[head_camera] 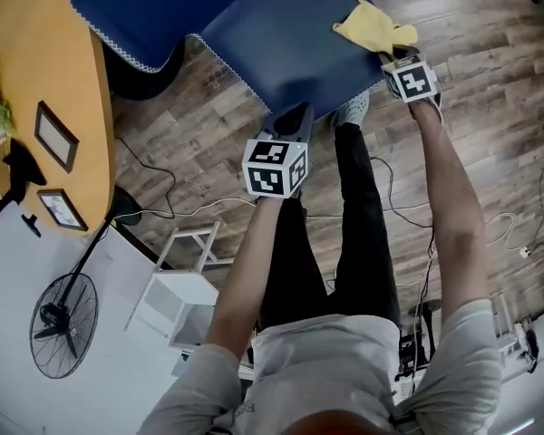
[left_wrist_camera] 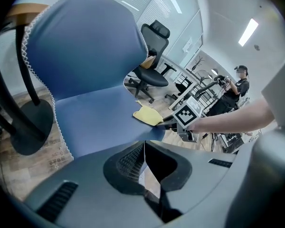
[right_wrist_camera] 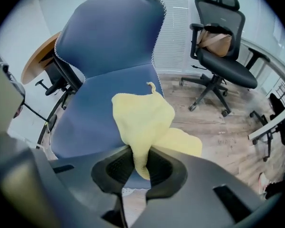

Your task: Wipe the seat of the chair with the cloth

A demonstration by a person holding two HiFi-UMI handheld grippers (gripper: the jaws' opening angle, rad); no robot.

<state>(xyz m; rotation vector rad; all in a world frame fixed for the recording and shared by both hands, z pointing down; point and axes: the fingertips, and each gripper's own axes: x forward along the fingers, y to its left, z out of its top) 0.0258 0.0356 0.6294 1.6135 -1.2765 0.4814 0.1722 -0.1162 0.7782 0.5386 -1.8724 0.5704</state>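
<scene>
The blue chair's seat [head_camera: 281, 34] lies at the top of the head view, its backrest [head_camera: 154, 7] to the left. A yellow cloth [head_camera: 372, 25] rests on the seat's right front corner, and my right gripper [head_camera: 392, 54] is shut on its near end. The right gripper view shows the cloth [right_wrist_camera: 142, 118] spread over the seat [right_wrist_camera: 90, 113] and pinched between the pads of the right gripper [right_wrist_camera: 140, 151]. My left gripper [head_camera: 295, 120] sits at the seat's front edge, jaws shut. In the left gripper view the left gripper's tip [left_wrist_camera: 143, 146] meets the seat [left_wrist_camera: 99, 113]; whether it pinches the edge is unclear.
An orange round table [head_camera: 45, 71] with picture frames stands left of the chair. A floor fan [head_camera: 63, 320] and a white rack [head_camera: 186, 288] are near my left side. Cables cross the wood floor. A black office chair [right_wrist_camera: 223, 61] and a standing person [left_wrist_camera: 237, 84] are farther off.
</scene>
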